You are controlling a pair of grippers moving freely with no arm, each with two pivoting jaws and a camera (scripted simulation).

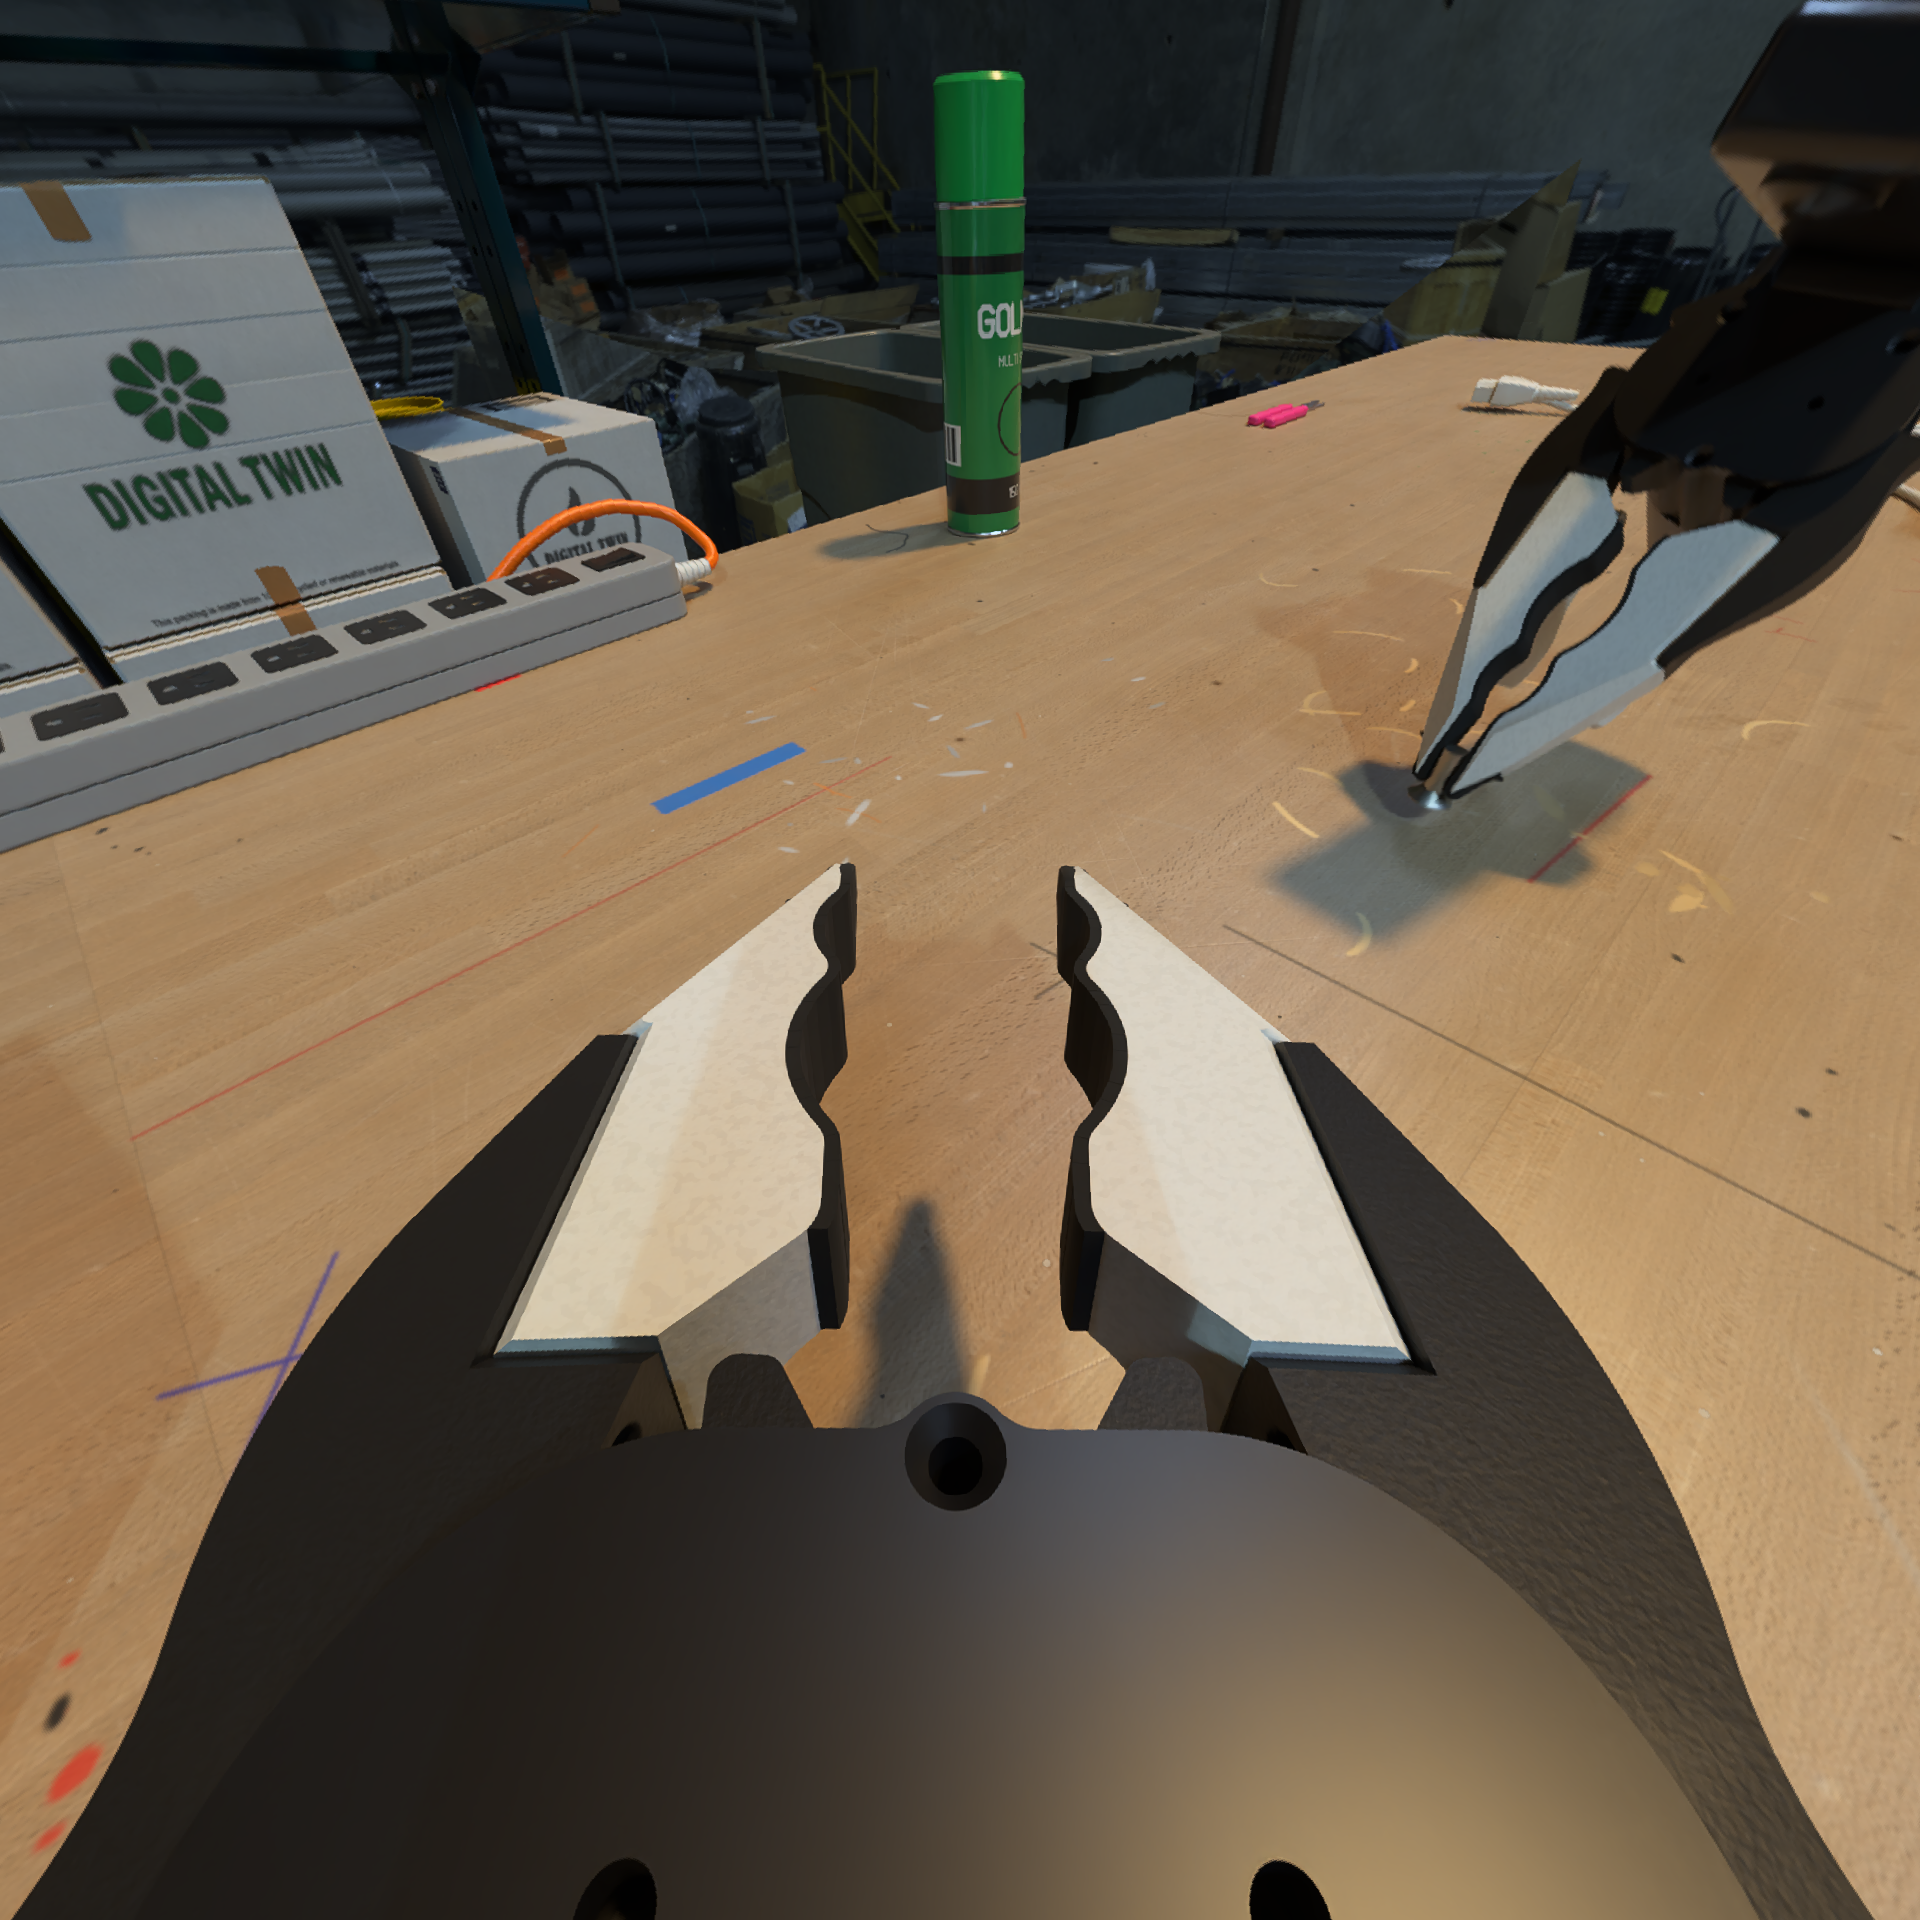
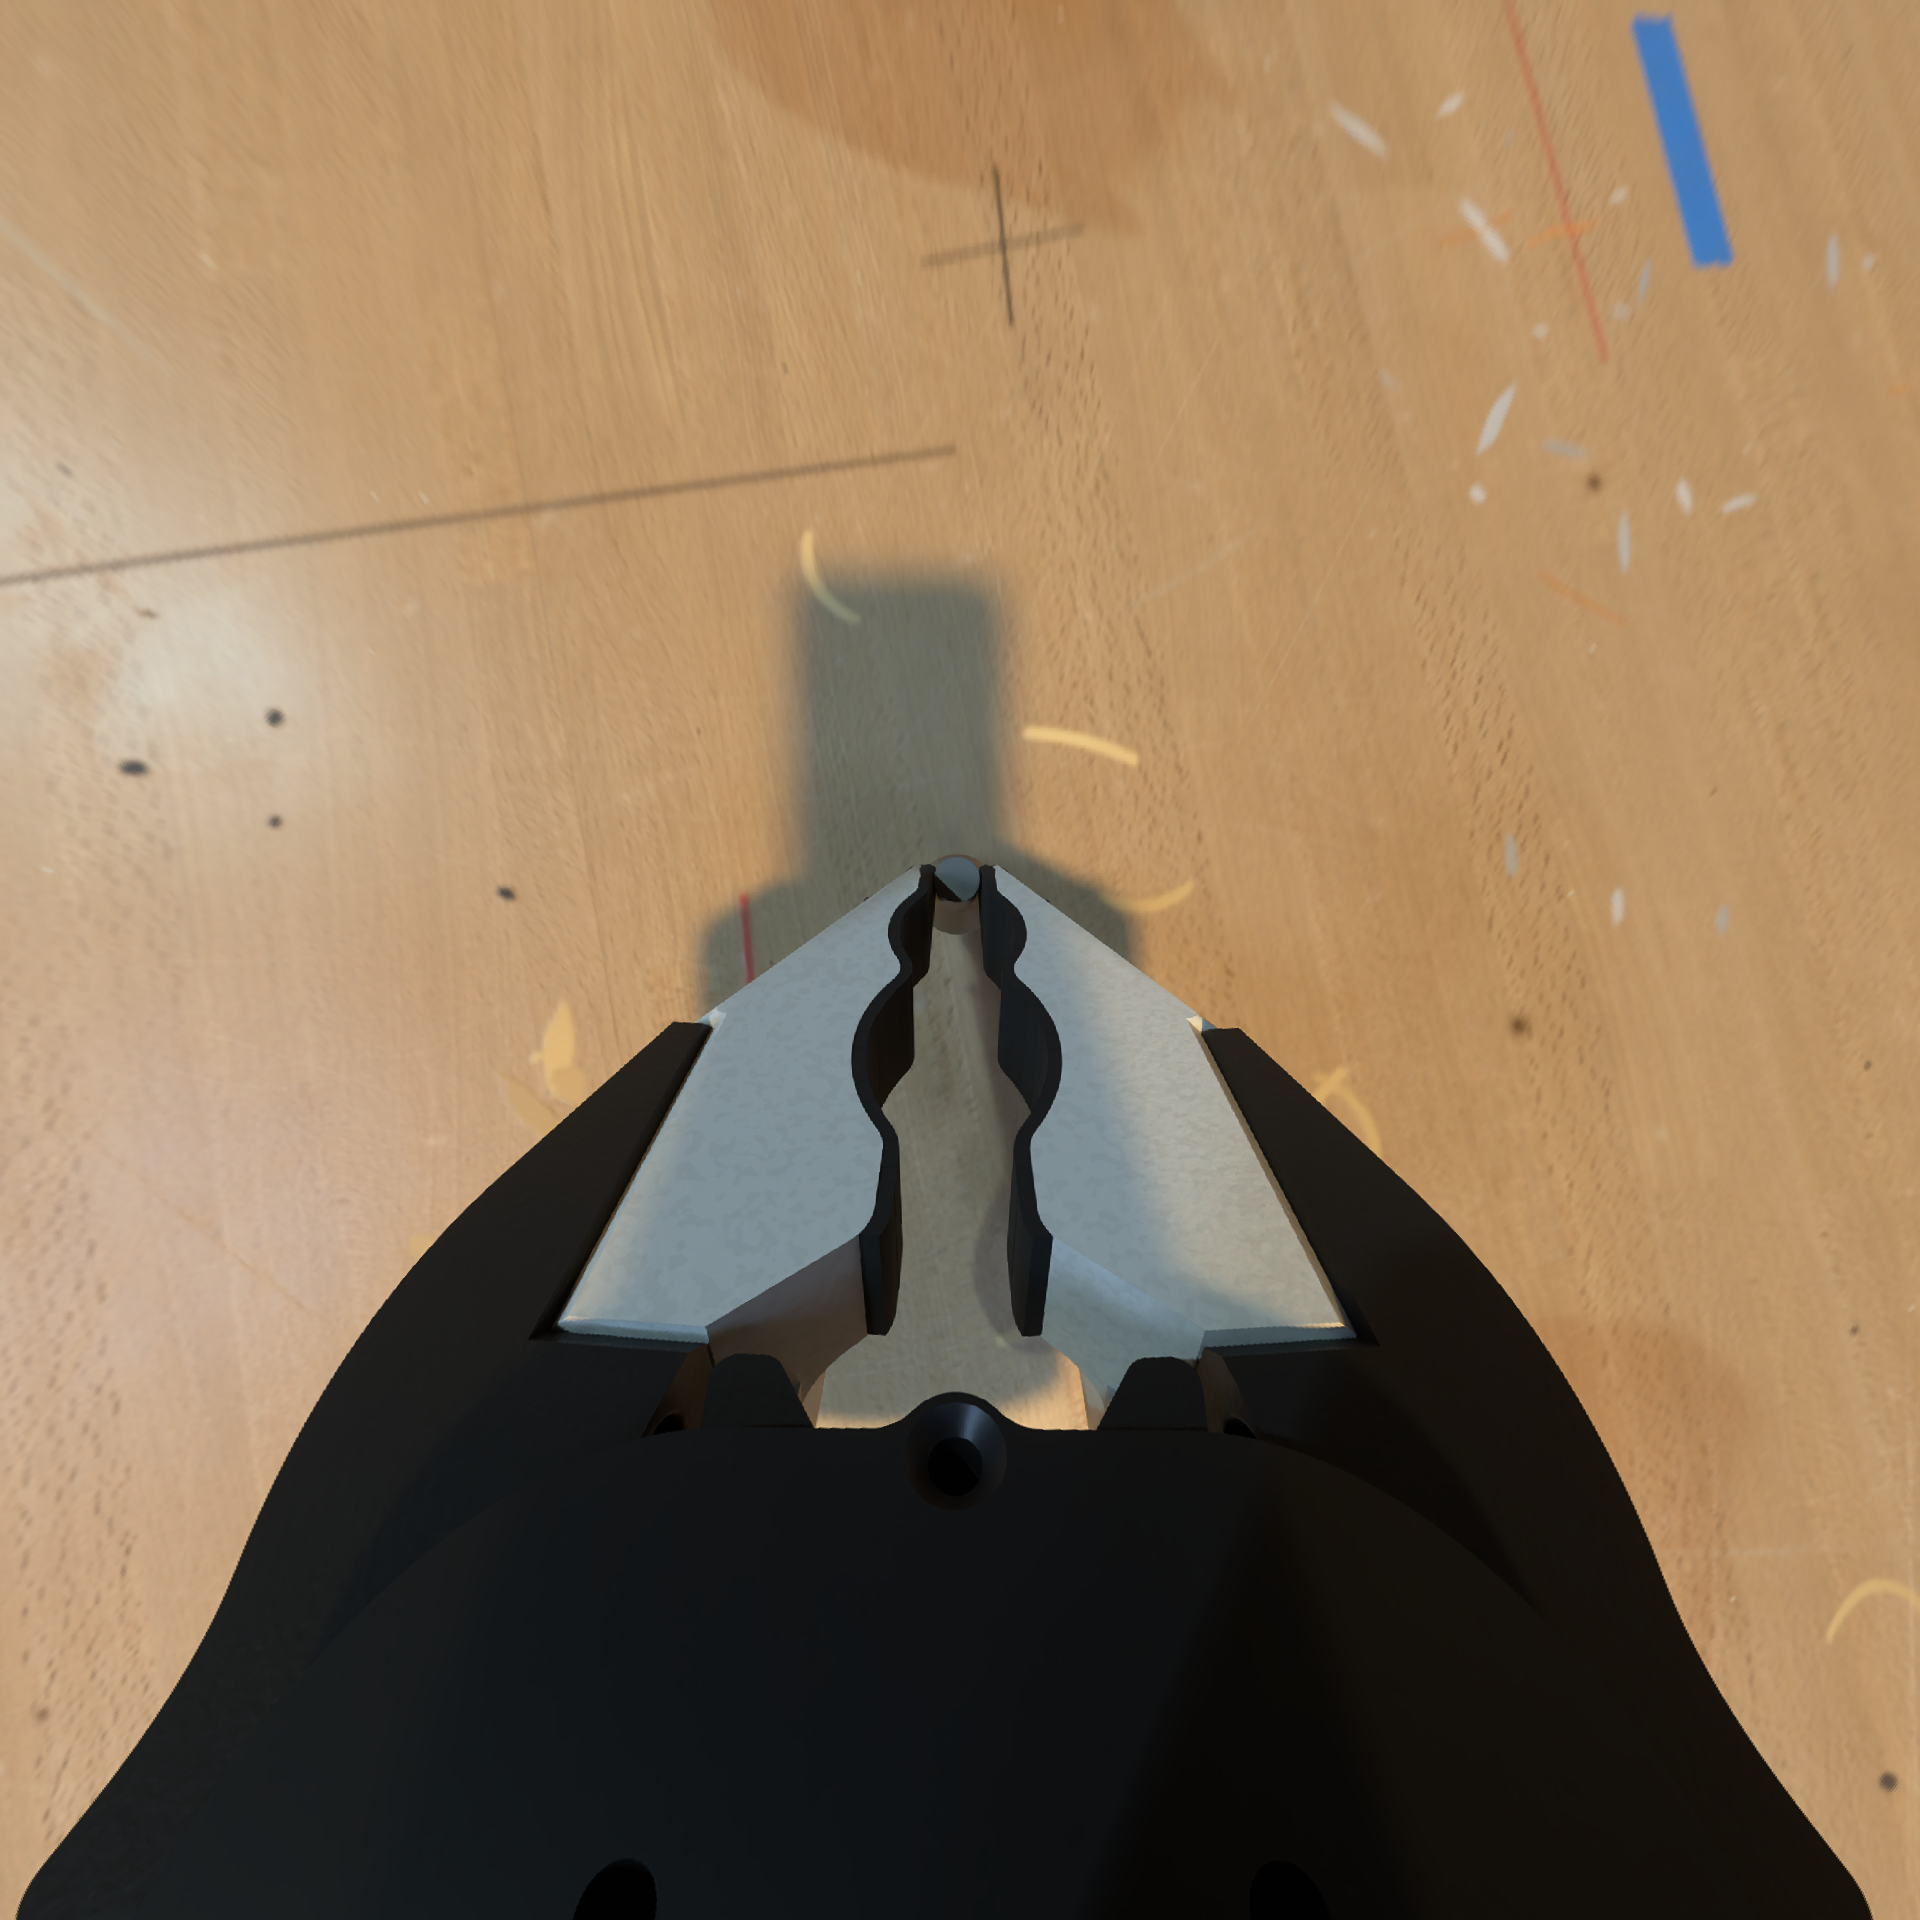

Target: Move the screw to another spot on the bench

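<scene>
The small grey metal screw (image 2: 956,881) sits between the tips of my right gripper (image 2: 956,883), which is shut on it, tips pointing down at the wooden bench (image 2: 416,416). In the left wrist view the right gripper (image 1: 1439,784) stands at the far right with the screw (image 1: 1425,798) at its tips, touching or just above the bench; I cannot tell which. My left gripper (image 1: 956,883) is open and empty, low over the bench (image 1: 520,935), well left of the screw.
A tall green spray can (image 1: 979,301) stands at the bench's far edge. A grey power strip (image 1: 343,655) with an orange cable and cardboard boxes (image 1: 187,416) line the left. A blue tape strip (image 1: 727,777), a pink item (image 1: 1280,415) and a white item (image 1: 1522,393) lie farther off.
</scene>
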